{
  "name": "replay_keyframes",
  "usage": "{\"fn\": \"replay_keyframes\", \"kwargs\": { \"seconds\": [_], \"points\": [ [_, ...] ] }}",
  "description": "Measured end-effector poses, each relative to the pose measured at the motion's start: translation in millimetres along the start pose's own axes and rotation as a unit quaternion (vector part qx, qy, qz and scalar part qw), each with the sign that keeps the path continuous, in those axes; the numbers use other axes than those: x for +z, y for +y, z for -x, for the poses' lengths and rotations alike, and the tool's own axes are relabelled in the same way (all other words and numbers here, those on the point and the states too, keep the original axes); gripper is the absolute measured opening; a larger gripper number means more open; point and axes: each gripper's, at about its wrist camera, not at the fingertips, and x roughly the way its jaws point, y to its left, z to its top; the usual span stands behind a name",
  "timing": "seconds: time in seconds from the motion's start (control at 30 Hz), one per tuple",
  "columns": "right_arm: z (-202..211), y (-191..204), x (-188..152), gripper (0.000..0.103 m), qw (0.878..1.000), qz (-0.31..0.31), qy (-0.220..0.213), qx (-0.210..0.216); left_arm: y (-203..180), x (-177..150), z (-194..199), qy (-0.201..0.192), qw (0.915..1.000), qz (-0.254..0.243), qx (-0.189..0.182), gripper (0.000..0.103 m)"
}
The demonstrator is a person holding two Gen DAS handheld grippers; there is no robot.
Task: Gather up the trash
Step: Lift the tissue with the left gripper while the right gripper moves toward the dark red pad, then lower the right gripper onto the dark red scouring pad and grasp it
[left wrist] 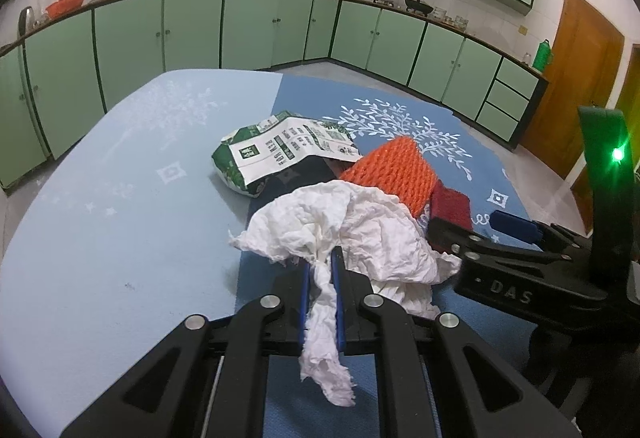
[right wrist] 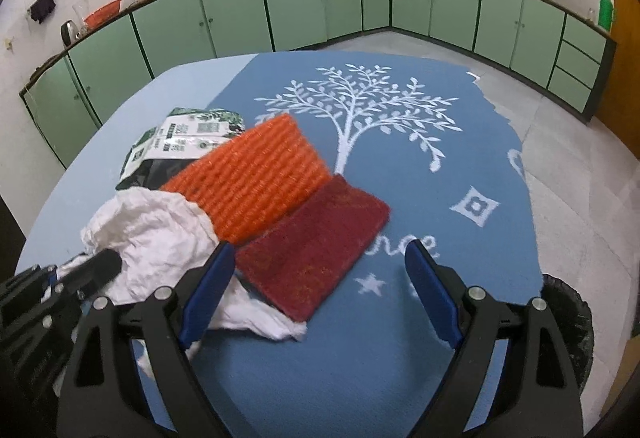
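We've got the crumpled white tissue pinched in the left hand-held gripper mid-desk, while the right hand-held gripper, jaws spread wide, sits nearer the dark red scouring pad, whose long axis runs toward the desk's far-right edge.

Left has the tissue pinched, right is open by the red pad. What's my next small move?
Probably lift the left gripper straight up: its jaws are shut on the white tissue, which still drapes against the orange pad.
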Motion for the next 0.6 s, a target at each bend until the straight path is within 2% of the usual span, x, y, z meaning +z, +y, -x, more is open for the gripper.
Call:
{"fn": "replay_keyframes", "kwargs": {
  "seconds": [0.13, 0.2, 0.3, 0.43, 0.6],
  "points": [
    [7, -4, -6, 0.084, 1.000, 0.007, -0.001, -0.002, 1, 0, 2, -0.002, 1.0000, -0.002, 0.004, 0.010],
    [11, -7, -11, 0.084, 1.000, 0.016, 0.005, -0.022, 3, 0, 4, -0.002, 1.0000, -0.002, 0.005, 0.010],
    [14, -21, -18, 0.084, 0.999, -0.001, 0.017, -0.028, 4, -1, 6, -0.001, 1.0000, -0.002, 0.004, 0.010],
    [19, -34, -20, 0.084, 0.999, -0.031, 0.011, -0.013, 1, -2, 8, -0.003, 1.0000, -0.007, 0.005, 0.010],
    [22, -18, -10, 0.084, 1.000, -0.026, -0.006, -0.003, 6, 2, 14, -0.010, 0.9998, -0.009, 0.015, 0.010]
  ]
}}
